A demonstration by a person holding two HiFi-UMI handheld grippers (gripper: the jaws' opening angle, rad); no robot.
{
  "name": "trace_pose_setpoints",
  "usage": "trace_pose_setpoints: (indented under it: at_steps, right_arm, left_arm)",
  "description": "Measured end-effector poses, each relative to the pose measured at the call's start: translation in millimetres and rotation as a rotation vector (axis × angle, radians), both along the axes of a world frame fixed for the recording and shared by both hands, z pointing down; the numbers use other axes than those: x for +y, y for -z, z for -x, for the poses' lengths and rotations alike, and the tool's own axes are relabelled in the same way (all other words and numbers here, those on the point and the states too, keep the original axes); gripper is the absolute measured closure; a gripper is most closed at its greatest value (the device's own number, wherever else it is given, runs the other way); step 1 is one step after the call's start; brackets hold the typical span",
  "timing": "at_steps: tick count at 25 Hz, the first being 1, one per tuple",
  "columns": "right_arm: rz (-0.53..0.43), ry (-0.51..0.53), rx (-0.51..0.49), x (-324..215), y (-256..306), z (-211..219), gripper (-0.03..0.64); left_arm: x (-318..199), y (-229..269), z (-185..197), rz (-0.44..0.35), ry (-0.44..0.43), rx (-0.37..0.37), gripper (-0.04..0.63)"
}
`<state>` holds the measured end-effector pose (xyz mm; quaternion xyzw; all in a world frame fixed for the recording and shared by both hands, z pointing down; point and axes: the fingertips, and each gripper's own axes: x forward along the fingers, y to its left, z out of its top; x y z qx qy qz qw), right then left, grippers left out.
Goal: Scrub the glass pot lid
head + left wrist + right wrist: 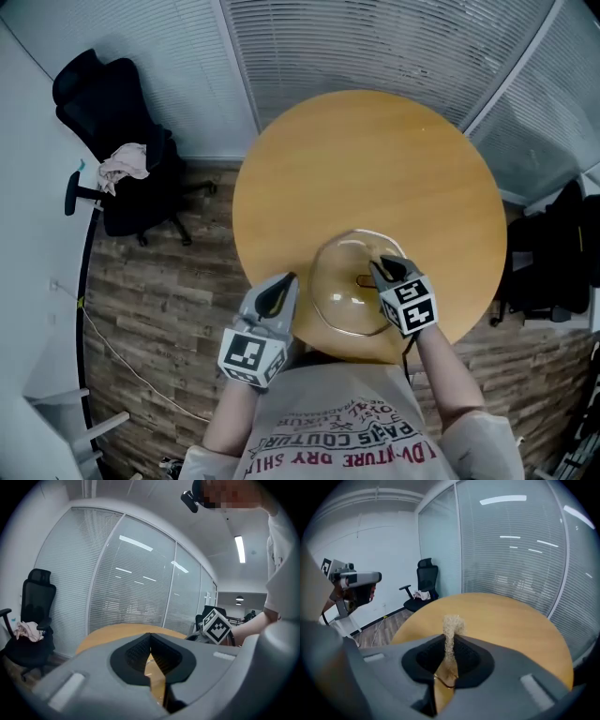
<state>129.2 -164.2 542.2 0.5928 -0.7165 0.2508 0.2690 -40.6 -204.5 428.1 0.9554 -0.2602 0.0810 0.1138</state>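
Nearest the person, the left gripper [150,641] holds its dark fingers pressed together with nothing between them, over the near edge of the round, light wooden counter [375,159] and just left of the lid. The right gripper [449,644] has its fingers clamped on a thin, beige, coarse scrubbing pad [451,623] that sticks up past their tips, and it sits over the right part of the domed, clear glass pot lid [342,291], which lies at the counter's near edge. Farther off, a black office chair [112,141] with a pale cloth [125,163] on it stands on the wooden plank floor [169,300] by the blind-covered glass walls [375,47].
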Motion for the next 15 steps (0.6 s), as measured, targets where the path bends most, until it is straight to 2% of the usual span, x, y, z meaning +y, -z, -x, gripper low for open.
trace_pose_setpoints:
  at_steps: [9, 15]
  right_arm:
    - [0.333, 0.097, 0.006, -10, -95, -31, 0.566]
    - [0.464, 0.157, 0.01, -10, -119, -32, 0.566]
  left_arm:
    - [-19, -47, -10, 0.093, 0.043, -0.06, 0.588]
    - [-17, -67, -9, 0.13, 0.071, -0.103, 0.588]
